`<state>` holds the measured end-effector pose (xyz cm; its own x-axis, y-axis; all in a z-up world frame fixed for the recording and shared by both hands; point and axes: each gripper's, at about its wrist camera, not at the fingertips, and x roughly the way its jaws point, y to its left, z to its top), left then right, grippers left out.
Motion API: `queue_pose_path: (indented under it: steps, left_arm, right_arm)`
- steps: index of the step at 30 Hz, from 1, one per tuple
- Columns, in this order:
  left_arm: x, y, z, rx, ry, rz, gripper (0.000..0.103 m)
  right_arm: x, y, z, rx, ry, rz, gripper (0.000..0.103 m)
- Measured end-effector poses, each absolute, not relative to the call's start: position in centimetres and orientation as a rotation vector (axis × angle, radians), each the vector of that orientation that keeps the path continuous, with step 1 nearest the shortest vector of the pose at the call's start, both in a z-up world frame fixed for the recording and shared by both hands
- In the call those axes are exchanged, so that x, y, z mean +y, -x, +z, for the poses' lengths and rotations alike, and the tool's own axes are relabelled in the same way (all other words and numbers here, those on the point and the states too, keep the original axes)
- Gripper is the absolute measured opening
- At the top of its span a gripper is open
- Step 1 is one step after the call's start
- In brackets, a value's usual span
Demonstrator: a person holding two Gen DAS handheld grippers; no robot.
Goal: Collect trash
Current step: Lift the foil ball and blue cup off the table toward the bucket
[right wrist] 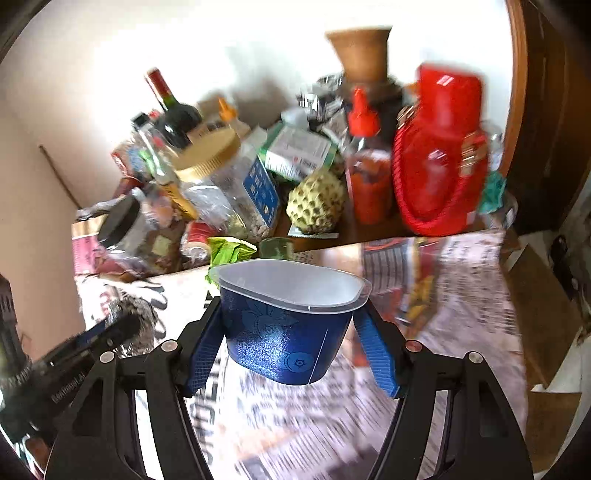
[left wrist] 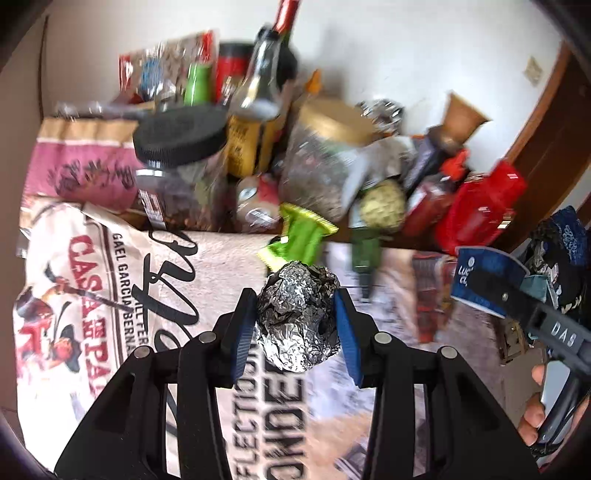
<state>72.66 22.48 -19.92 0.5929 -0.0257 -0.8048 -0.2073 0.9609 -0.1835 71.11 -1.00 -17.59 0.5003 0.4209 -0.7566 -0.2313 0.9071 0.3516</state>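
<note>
— Foil first: the left gripper [left wrist: 295,328] has its two blue pads clamped on a crumpled ball of foil [left wrist: 299,317], low in the middle of the left wrist view, held clear above the newspaper [left wrist: 110,295] spread beneath it.

— And the right one?

— The right gripper [right wrist: 291,332] is closed on a blue plastic cup [right wrist: 284,332] with a white inside, its mouth tilted up toward the top of the frame; one pad presses each side. It sits low in the centre of the right wrist view, also above printed paper [right wrist: 461,314].

— What lies beyond the foil?

— Just above it, a green wrapper [left wrist: 299,232]. Further up, a jar with a black lid [left wrist: 181,136], a jar with a gold lid [left wrist: 332,118], and a dark wine bottle [left wrist: 284,22] at the top edge. A red bag [left wrist: 480,203] stands at the right.

— Does either gripper show in the other's view?

— At the right edge of the left view, a hand [left wrist: 535,413] carries the right gripper with the blue cup. At the lower left of the right view, the foil shows blurred.

— Beyond the cup?

— A scaly green fruit [right wrist: 317,203] at centre, with a red-capped sauce bottle [right wrist: 369,166] beside it.
</note>
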Motion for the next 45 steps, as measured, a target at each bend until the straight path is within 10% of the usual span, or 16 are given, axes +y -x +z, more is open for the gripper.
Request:
queue_pose_path:
  steps: [19,45]
  left_arm:
    - [7.3,-51.8,-5.5,0.585,0.206,0.136,0.042]
    - [8.5,-31.7,-2.8,0.571,0.116,-0.015,0.042]
  right_arm:
    - [-13.3,-53.2,-6.3,0.639,-0.099,0.514,0.066]
    - [-11.9,-33.7,-4.1,0.588,-0.175,0.412,0.066]
